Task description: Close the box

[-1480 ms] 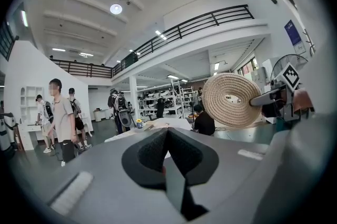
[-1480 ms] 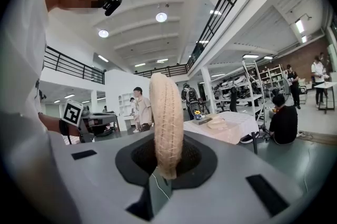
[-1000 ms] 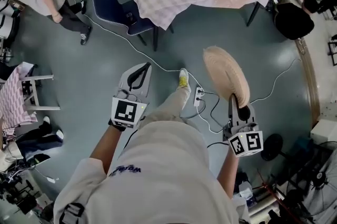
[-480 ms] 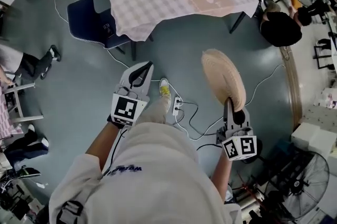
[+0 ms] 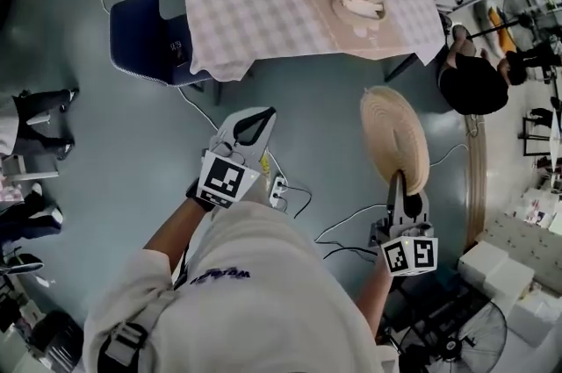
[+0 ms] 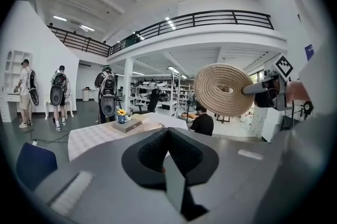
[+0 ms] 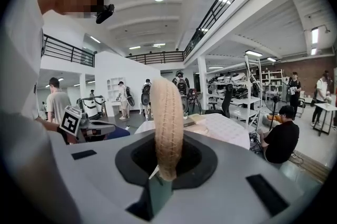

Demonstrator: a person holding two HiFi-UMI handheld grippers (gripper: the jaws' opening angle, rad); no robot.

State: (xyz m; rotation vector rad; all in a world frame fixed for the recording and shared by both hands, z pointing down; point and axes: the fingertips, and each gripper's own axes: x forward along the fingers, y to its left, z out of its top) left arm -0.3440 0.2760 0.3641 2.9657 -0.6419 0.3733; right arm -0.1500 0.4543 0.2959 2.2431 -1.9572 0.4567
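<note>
1. Sitting lidless on the checked table (image 5: 255,3), the box (image 5: 358,7) lay ahead of us, towards our right side.
2. We held its lid (image 5: 395,134) on edge, clamped in our right claw (image 5: 399,185), well short of the box.
3. Our left claw (image 5: 257,117) was closed and empty.

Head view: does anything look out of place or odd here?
Yes: the woven lid is off its box. It is pinched on edge in the right gripper, well short of the table, where the round woven box sits open. Nothing looks spilled or damaged.
</note>
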